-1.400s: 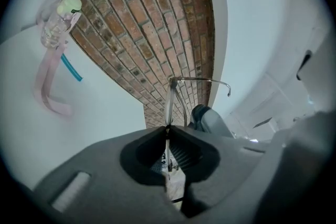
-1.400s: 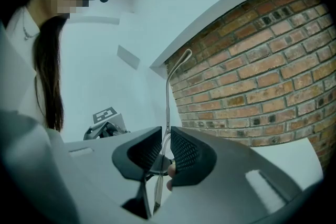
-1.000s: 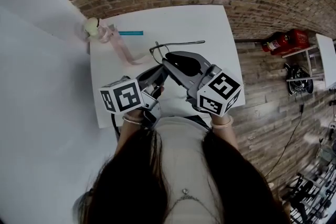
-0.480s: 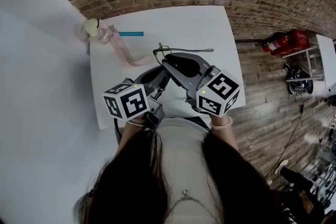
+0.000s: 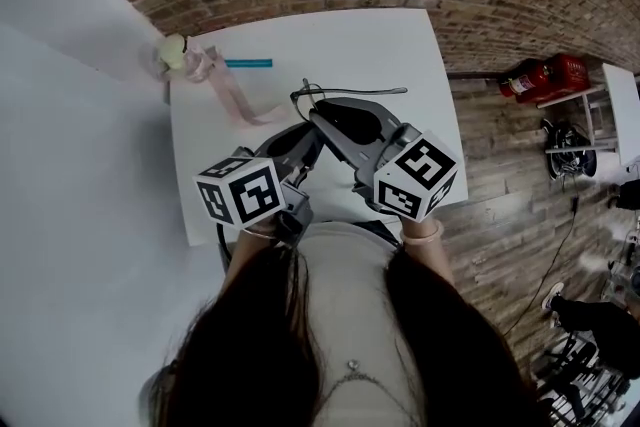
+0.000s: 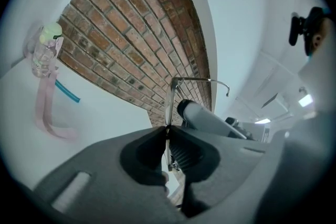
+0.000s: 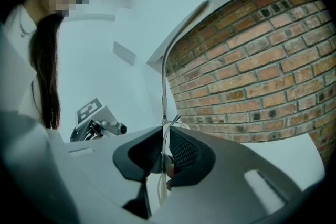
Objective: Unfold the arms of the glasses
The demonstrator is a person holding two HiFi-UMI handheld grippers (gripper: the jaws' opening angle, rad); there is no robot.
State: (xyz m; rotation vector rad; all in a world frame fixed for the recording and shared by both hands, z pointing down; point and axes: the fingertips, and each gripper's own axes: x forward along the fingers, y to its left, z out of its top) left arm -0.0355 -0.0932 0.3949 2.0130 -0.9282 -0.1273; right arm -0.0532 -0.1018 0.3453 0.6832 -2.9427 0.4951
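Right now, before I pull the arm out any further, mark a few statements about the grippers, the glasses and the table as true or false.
1. The left gripper and the right gripper are each shut on the glasses. True.
2. The glasses lie untouched on the table. False: both grippers hold them.
3. In the head view, one thin arm of the glasses sticks out toward the table's right side. True.
4. The teal stick is in the right gripper. False: it lies on the table at the far left, beside the pink ribbon, apart from both grippers.
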